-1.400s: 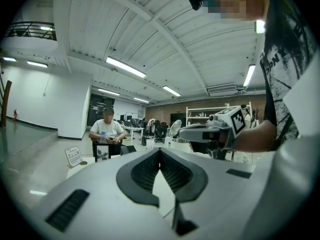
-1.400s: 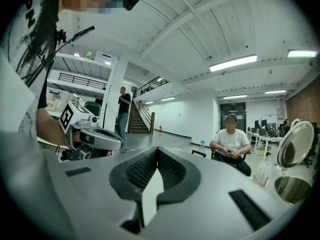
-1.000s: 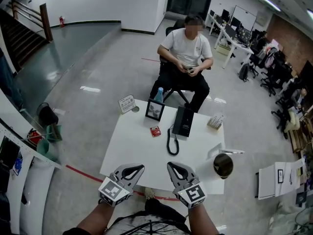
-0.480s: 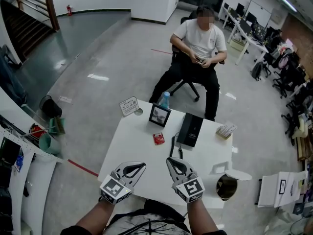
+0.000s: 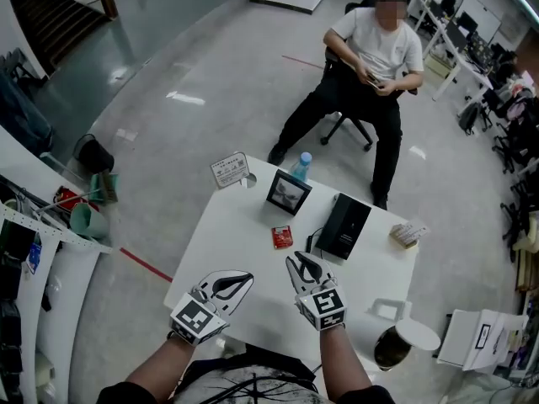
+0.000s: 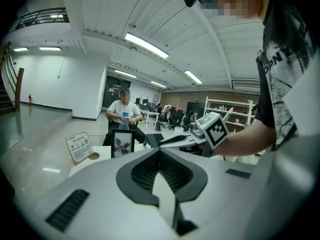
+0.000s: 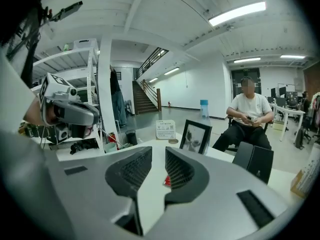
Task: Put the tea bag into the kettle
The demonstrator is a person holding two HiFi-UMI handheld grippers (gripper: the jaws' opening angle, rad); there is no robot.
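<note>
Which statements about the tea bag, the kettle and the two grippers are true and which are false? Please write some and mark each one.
1. The red tea bag lies on the white table, on the near side of the picture frame. True.
2. The right gripper holds the tea bag. False: its jaws stand apart, having just been opening, and grip nothing. The tea bag shows through the gap but lies farther off on the table.
3. The kettle has its lid shut. False: the lid is tipped open and the dark inside shows.
4. The left gripper has its jaws together and holds nothing. True.
</note>
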